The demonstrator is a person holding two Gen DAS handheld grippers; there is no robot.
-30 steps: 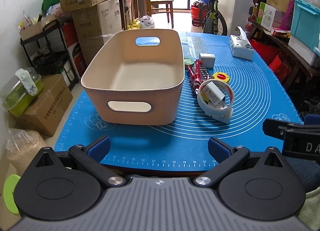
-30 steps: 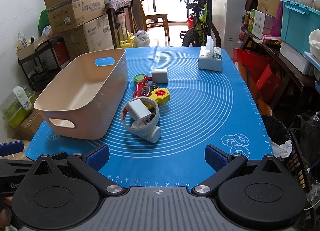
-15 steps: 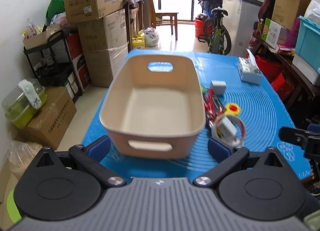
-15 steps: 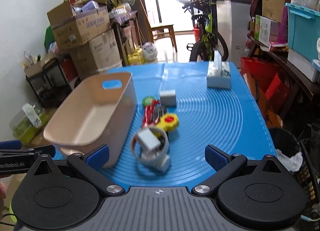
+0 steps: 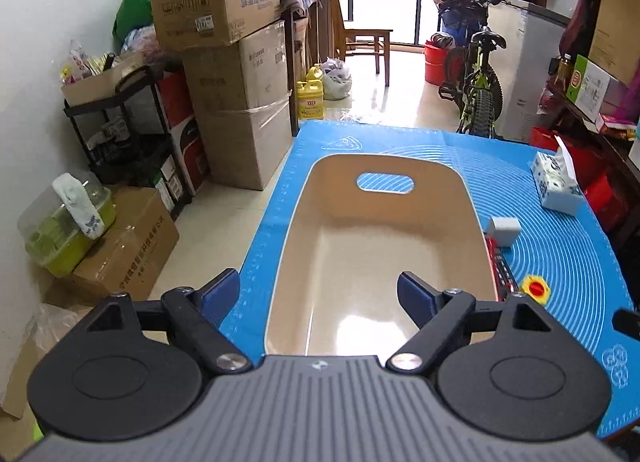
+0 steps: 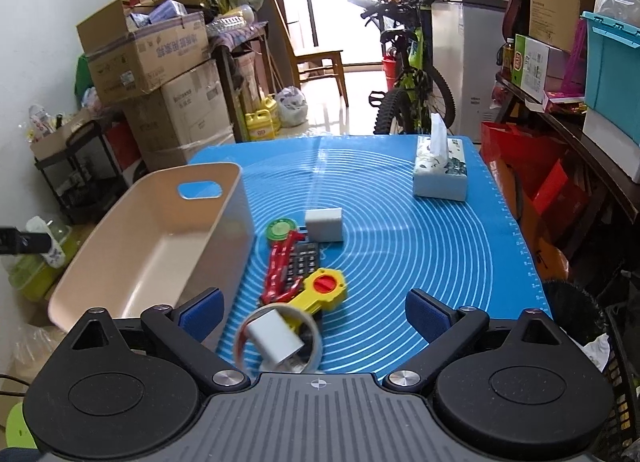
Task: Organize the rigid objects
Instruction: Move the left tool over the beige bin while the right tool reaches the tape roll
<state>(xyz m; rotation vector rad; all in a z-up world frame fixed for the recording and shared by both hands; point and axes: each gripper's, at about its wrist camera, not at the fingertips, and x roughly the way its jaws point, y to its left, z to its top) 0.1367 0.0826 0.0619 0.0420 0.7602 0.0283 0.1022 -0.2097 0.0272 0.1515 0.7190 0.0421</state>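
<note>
A beige basket (image 5: 340,201) with handle cut-outs stands empty on the blue mat (image 5: 560,262). My left gripper (image 5: 318,296) hangs over its near left corner. One finger is outside the left wall and the other inside, and the jaws are closing without touching it. Right of the basket (image 6: 228,238) lie a white block (image 6: 325,225), a green disc (image 6: 282,229), a red tool (image 6: 280,266), a black calculator (image 6: 304,262) and a yellow toy (image 6: 325,289) with a red knob. A tape ring holding a white adapter (image 6: 276,338) lies between the fingers of my open right gripper (image 6: 314,312).
A tissue box (image 6: 440,177) stands at the mat's far right. Cardboard boxes (image 5: 224,61) and a black rack (image 5: 120,133) line the left wall. A bicycle (image 6: 412,93) and a chair (image 6: 316,61) stand beyond the table. Shelves with boxes run along the right side.
My left gripper rose and moved forward over the basket, and its jaws narrowed. My right gripper moved forward, so the tape ring now sits between its fingers.
</note>
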